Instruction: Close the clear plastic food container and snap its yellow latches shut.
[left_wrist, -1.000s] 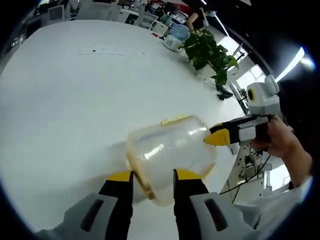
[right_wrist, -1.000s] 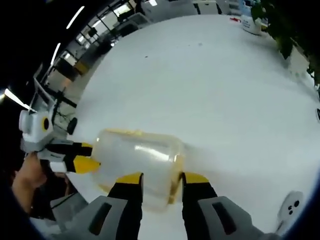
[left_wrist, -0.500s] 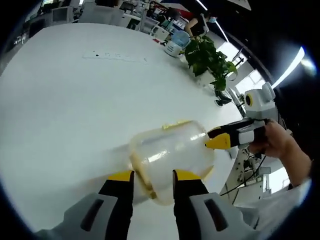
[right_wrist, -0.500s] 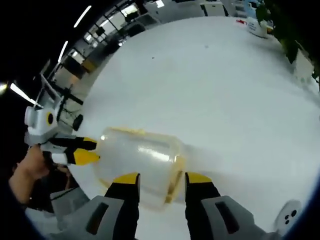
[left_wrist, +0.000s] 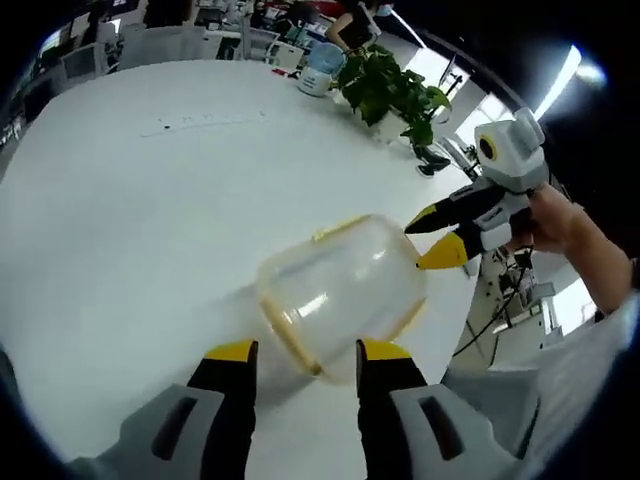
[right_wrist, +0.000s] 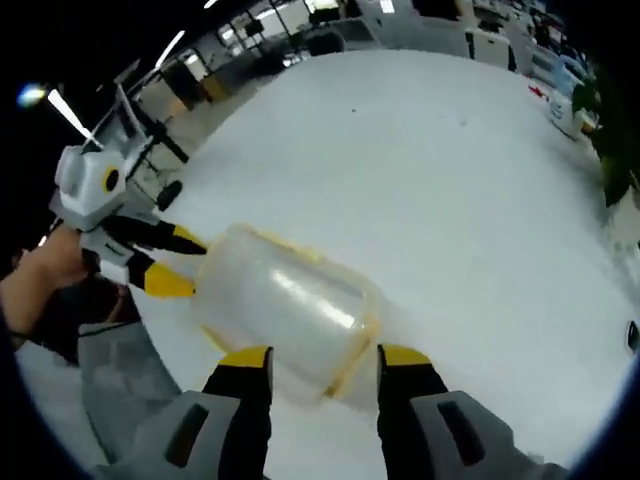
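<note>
The clear plastic container (left_wrist: 340, 290) lies on its side on the white table (left_wrist: 120, 230), its yellow-rimmed lid end (left_wrist: 285, 335) toward the left gripper view's camera. My left gripper (left_wrist: 305, 352) is open, its jaws spread on either side of that end; whether they touch it I cannot tell. In the same view my right gripper (left_wrist: 432, 236) stands open at the container's far end. In the right gripper view the container (right_wrist: 280, 305) lies just past my open right gripper (right_wrist: 325, 358), and the left gripper (right_wrist: 178, 263) is open at its left end.
A potted plant (left_wrist: 385, 85) and a white pot (left_wrist: 320, 75) stand at the table's far edge, with a flat white strip (left_wrist: 205, 122) lying nearer. The table's edge runs close past the container (left_wrist: 455, 320). A person's hands (left_wrist: 560, 225) (right_wrist: 45, 280) hold the grippers.
Both grippers' jaws have spread wider; the right gripper, which looked shut in the left gripper view, now shows two parted tips. The container has turned a little. Both cameras have shifted.
</note>
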